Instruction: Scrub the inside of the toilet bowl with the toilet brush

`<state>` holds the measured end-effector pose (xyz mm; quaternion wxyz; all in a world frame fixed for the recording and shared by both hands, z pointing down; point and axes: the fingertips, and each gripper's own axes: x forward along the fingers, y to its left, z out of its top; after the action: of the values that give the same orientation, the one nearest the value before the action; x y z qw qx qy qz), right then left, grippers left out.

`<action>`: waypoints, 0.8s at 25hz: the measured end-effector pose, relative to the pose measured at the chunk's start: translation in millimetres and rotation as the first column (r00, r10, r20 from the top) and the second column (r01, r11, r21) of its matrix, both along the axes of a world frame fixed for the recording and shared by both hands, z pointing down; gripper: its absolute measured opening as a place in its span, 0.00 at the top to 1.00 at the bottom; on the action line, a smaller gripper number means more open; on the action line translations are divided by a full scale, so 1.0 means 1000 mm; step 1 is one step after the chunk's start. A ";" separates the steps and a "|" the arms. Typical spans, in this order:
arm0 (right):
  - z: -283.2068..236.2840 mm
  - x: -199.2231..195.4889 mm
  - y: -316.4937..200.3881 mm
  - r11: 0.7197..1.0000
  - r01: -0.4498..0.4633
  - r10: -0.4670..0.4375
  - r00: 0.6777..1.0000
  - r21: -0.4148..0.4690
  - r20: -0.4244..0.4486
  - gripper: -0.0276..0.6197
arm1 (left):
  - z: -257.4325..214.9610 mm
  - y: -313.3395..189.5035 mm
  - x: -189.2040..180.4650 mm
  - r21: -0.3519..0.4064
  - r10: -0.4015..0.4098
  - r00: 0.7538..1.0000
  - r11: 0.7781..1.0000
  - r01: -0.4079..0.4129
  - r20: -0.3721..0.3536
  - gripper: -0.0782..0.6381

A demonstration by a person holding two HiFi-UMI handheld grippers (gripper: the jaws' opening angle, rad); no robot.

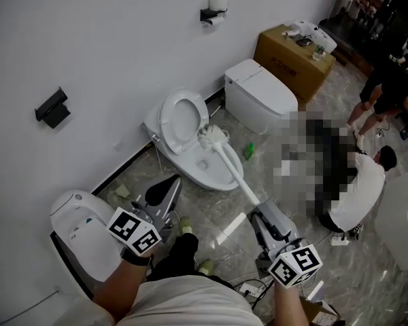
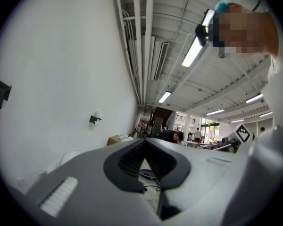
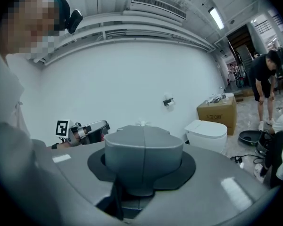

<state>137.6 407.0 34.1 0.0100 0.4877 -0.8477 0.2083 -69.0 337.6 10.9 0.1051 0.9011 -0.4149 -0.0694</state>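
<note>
A white toilet (image 1: 202,170) stands by the wall with its seat and lid (image 1: 180,119) raised. The toilet brush (image 1: 230,166) has a long white handle, and its bristle head (image 1: 211,136) sits at the bowl's far rim beside the raised seat. My right gripper (image 1: 259,216) is shut on the lower end of the handle. In the right gripper view only the white bristle tip (image 3: 142,123) shows above the right gripper (image 3: 143,130). My left gripper (image 1: 170,187) hovers left of the bowl, shut and holding nothing; the left gripper (image 2: 144,145) points along the wall.
A second toilet (image 1: 260,95) with closed lid stands right of the bowl, a cardboard box (image 1: 292,61) beyond it. A third toilet (image 1: 80,231) is at lower left. A green bottle (image 1: 248,151) and cables lie on the floor. People crouch and stand at the right.
</note>
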 end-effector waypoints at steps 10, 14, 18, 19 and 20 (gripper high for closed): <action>0.074 -0.035 -0.127 0.989 -0.002 -0.007 0.998 -0.151 -0.062 0.73 | 0.055 -0.139 -0.030 -0.040 0.038 0.999 0.998 -0.038 0.003 0.89; 0.106 -0.042 -0.169 0.977 -0.015 -0.008 0.994 -0.211 -0.108 0.73 | 0.089 -0.187 -0.041 -0.068 0.057 0.998 0.996 -0.056 0.009 0.89; 0.149 -0.037 -0.196 0.961 -0.022 -0.013 0.992 -0.277 -0.127 0.73 | 0.126 -0.221 -0.040 -0.102 0.078 0.997 0.992 -0.076 0.019 0.89; 0.160 -0.036 -0.202 0.955 -0.020 -0.021 0.991 -0.297 -0.132 0.73 | 0.135 -0.229 -0.039 -0.114 0.081 0.997 0.990 -0.078 0.019 0.89; 0.172 -0.034 -0.208 0.948 -0.016 -0.029 0.990 -0.318 -0.137 0.73 | 0.144 -0.236 -0.038 -0.126 0.083 0.996 0.989 -0.080 0.019 0.89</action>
<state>103.2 198.6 206.4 0.1486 0.4902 -0.8019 0.3075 -106.8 101.8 155.2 0.1589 0.9098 -0.3823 -0.0278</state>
